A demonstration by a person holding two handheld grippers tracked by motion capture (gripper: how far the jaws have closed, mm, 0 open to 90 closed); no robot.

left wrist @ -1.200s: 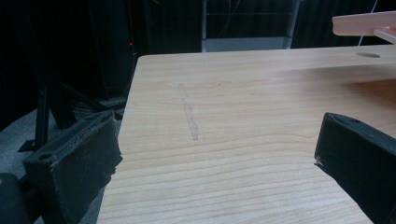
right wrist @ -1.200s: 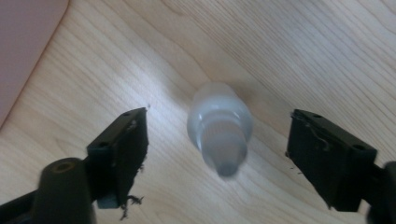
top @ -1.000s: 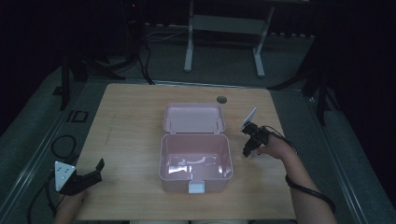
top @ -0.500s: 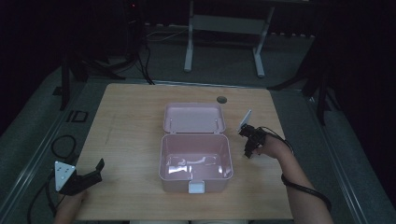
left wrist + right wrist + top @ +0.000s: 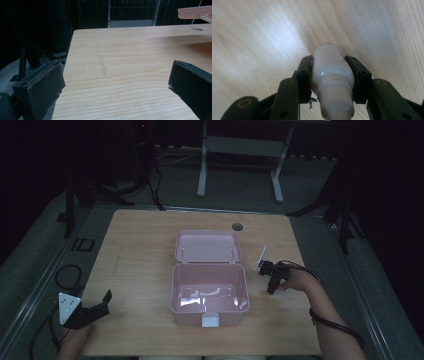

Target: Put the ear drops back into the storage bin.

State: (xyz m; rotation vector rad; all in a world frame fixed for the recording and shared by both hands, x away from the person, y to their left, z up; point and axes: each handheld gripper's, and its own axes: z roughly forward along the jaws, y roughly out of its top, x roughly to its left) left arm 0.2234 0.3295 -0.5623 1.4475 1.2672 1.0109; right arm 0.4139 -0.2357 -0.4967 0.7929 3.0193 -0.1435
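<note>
Right gripper [image 5: 329,75] clamped on small white bottle [image 5: 332,72], ribbed cap toward camera, body beyond jaw tips over table [image 5: 262,37]; likely light, stiff, glossy so slippery; grip mid-body. Left gripper [image 5: 115,82] agape, empty; pink box [image 5: 210,290] lies lid-open.

Left gripper [image 5: 116,82] low over the light wooden tabletop [image 5: 140,65], its two black jaws spread wide apart, bare wood grain between them, nothing gripped. Left jaw block sits at the table's left edge, partly over the drop to the dark floor. Faint grey smudge streak [image 5: 101,60] runs lengthwise on the wood, ahead of the jaws. Pale pink plastic box edge [image 5: 195,12] enters at upper right, raised above the table surface. Small round hole [image 5: 197,29] in the tabletop just below it. Beyond the far edge: dark room, black stand legs [image 5: 23,58] at left, a grey metal frame [image 5: 132,23] at centre back, tiny red light [image 5: 69,23].
</note>
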